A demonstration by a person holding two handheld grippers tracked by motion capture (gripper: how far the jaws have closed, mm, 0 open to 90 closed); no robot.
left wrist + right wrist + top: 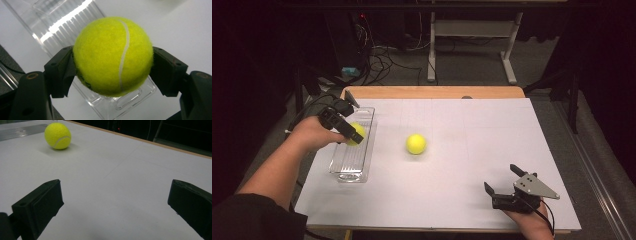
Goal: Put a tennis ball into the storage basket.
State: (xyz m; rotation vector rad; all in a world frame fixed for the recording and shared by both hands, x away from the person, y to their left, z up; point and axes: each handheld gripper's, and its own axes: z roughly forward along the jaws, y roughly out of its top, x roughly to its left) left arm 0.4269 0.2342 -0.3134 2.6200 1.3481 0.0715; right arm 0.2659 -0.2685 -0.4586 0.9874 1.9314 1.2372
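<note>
- I am gripping a yellow tennis ball (113,56) in my left claw (353,134), the two black jaws pressing on its opposite sides and standing partly apart around it.
- I am holding that ball over the clear plastic tray (343,167), which is lying near the left edge of the white bench (472,130); from the high view the ball is sitting above the tray's far half.
- Whether the ball is touching the tray's ribbed floor I cannot quite tell, though in the left claw view it seems to be hanging above it.
- I am resting my right claw (504,181) near the front right part of the bench, its jaws spread wide with nothing between them.
- A second tennis ball (416,144) is lying on the bench just right of the tray, apart from both claws; in the right claw view it is sitting (57,135) well ahead of the open jaws.
</note>
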